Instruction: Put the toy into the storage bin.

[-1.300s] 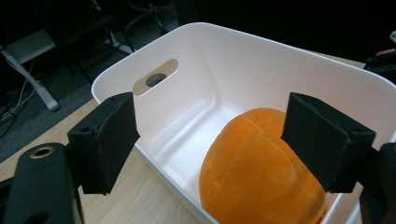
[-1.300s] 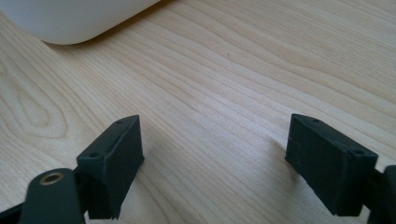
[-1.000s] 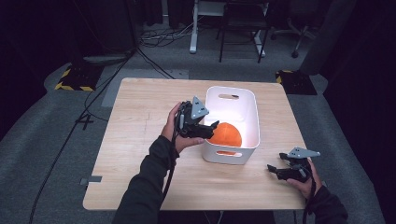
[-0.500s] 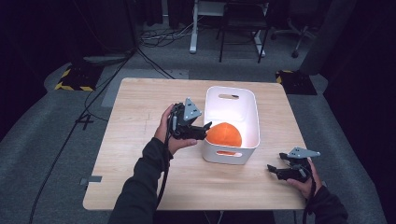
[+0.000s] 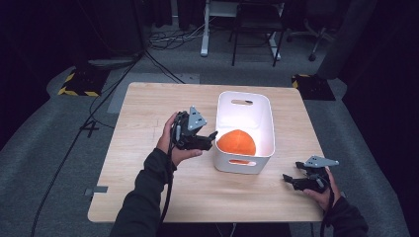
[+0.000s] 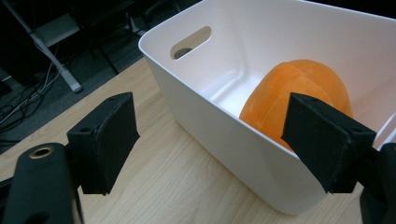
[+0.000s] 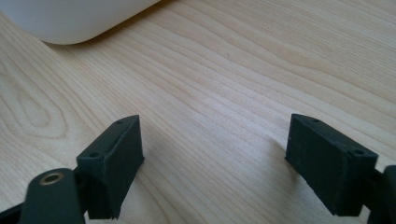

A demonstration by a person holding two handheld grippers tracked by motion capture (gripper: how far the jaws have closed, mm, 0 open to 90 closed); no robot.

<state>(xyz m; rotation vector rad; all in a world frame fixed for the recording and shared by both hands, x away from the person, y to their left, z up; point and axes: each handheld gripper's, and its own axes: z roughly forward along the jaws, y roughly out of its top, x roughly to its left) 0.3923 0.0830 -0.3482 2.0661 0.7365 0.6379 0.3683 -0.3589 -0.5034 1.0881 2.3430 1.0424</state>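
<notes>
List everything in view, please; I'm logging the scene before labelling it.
wooden table: one, light wood, centre of the room.
white bin: one, white, right half of the table.
orange plush object: one, orange, inside the bin's near end.
floor cables: several, dark, beyond the table.
left hand-held gripper: one, black, open, beside the bin's left wall.
right hand-held gripper: one, black, open, near the table's right front corner.

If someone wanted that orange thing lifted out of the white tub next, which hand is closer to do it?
Left, probably. The left gripper is open right at the tub's rim beside the orange ball. The right gripper sits at the table's near corner, farther away.
</notes>
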